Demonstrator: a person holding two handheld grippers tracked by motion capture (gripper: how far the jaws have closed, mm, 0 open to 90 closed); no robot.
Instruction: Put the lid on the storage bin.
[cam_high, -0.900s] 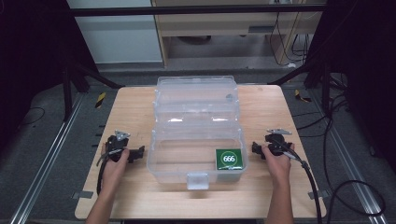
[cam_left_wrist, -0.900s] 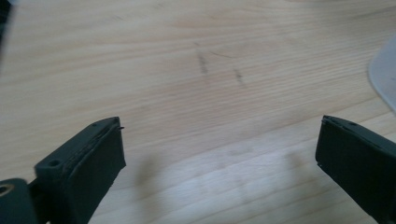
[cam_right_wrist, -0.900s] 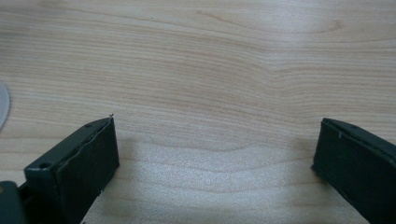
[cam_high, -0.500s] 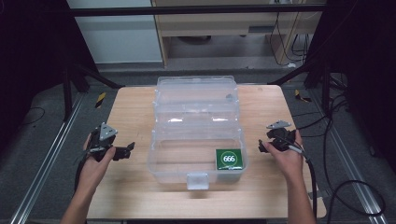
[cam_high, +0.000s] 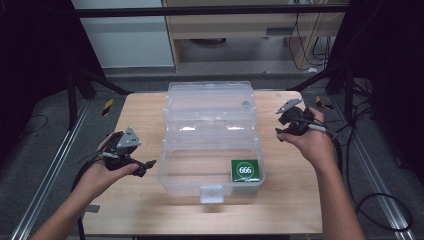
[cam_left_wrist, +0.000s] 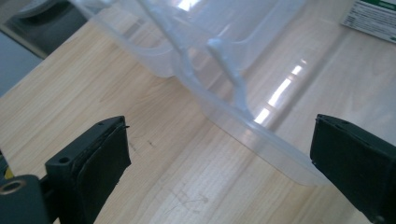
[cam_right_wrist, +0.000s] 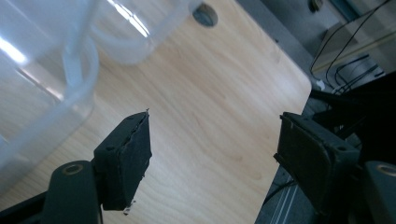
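Lifted and drawn outward from the clear plastic box (cam_high: 212, 145) since the earlier frames: both grippers, then resting close against its sides, now held up in the hands and apart from it. Left gripper (cam_high: 142, 166) off the box's left side, jaws pointing toward the near left wall; right gripper (cam_high: 281, 131) off the right side, farther back, near the hinge line. From the high view: box open at the middle of the wooden table (cam_high: 135, 115), lid laid back behind the base, a green card (cam_high: 245, 170) marked 666 in the base's near right corner, a latch tab at the front edge. From the left gripper view (cam_left_wrist: 219, 154): jaws spread wide with nothing between them but bare tabletop and the box's lower rim (cam_left_wrist: 261, 135) crossing beyond, untouched; a corner of the green card (cam_left_wrist: 373, 18) through the clear wall. From the right gripper view (cam_right_wrist: 215, 154): jaws likewise wide apart and empty, over wood near the table's rounded corner, box wall (cam_right_wrist: 51, 93) at the left, cables on the floor beyond.
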